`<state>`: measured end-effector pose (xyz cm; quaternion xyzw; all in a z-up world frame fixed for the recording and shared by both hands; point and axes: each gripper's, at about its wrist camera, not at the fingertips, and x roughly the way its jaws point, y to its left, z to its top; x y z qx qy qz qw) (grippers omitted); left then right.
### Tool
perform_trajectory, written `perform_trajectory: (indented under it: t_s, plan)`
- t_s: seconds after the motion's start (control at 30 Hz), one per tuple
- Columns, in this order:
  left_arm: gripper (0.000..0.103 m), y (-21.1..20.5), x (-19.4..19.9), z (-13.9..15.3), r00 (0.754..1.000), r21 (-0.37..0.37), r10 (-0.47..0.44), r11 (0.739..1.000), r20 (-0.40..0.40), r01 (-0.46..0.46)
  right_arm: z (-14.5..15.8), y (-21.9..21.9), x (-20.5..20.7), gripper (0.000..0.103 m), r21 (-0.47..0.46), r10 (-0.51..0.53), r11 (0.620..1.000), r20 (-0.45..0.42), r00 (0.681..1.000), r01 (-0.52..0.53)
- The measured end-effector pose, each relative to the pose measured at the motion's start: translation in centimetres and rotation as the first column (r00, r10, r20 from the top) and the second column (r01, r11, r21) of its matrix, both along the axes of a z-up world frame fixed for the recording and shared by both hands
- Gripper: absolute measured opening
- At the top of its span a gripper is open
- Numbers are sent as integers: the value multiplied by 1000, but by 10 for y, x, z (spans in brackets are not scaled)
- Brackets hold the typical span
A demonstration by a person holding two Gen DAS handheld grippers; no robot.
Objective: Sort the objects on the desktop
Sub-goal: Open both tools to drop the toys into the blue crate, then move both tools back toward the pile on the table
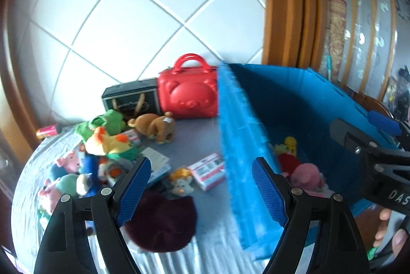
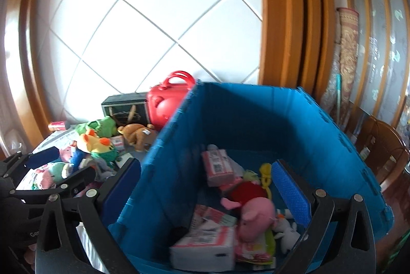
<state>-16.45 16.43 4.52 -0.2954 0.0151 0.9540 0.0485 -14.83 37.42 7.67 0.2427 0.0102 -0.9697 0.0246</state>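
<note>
My left gripper (image 1: 202, 193) is open and holds nothing. It hangs over the grey table cloth (image 1: 194, 135), beside the left wall of the blue bin (image 1: 241, 145). Below it lie a dark red hat (image 1: 161, 220), a small toy (image 1: 180, 184) and a pink packet (image 1: 207, 171). A heap of plush toys (image 1: 102, 145) lies to its left. My right gripper (image 2: 205, 194) is also open and empty, straddling the wall of the blue bin (image 2: 166, 158). A pink pig plush (image 2: 256, 217) and pink-white packets (image 2: 205, 245) lie in the bin.
A red bear case (image 1: 188, 92) and a black box (image 1: 130, 99) stand at the back by the tiled wall. A brown bear plush (image 1: 156, 126) lies before them. A red can (image 1: 47, 131) lies far left. A wooden door frame (image 2: 287, 17) and a wooden chair (image 2: 384, 145) are to the right.
</note>
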Motion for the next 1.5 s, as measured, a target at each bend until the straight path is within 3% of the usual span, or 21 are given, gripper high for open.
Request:
perform_trajectory:
  t_s: [0.2,0.37,0.53,0.73,0.83,0.97,1.17,1.33,1.5]
  plan:
    - [84,-111,16,-22,996,18,88,996,-3,-88,1,-95,1,103,-18,73,997,-61,995,-74]
    - [84,-208,15,-59,972,-18,214,977,91,-214,-28,-192,-16,103,-25,159,987,-3,987,-159]
    - [84,-291,17,-113,911,-57,339,940,236,-335,-81,-265,-33,103,-71,217,975,111,970,-210]
    - [84,-345,29,-149,836,-79,453,888,309,-452,-136,-332,-49,103,-80,343,939,247,906,-334]
    - [84,-345,28,-157,824,-97,458,886,334,-453,-154,-350,-54,103,-98,396,918,283,874,-385]
    - [84,-324,6,-164,833,-92,421,904,359,-418,-163,-338,-62,103,-97,377,926,315,871,-365]
    - [84,-275,-25,-182,866,-69,310,949,394,-308,-178,-277,-77,103,-78,246,969,359,900,-233]
    - [84,-230,-46,-196,897,-35,169,985,407,-170,-215,-247,-80,103,-63,150,989,452,879,-137]
    - [83,-183,-64,-223,892,-51,52,998,449,-32,-242,-226,-74,103,-48,65,998,517,854,-47]
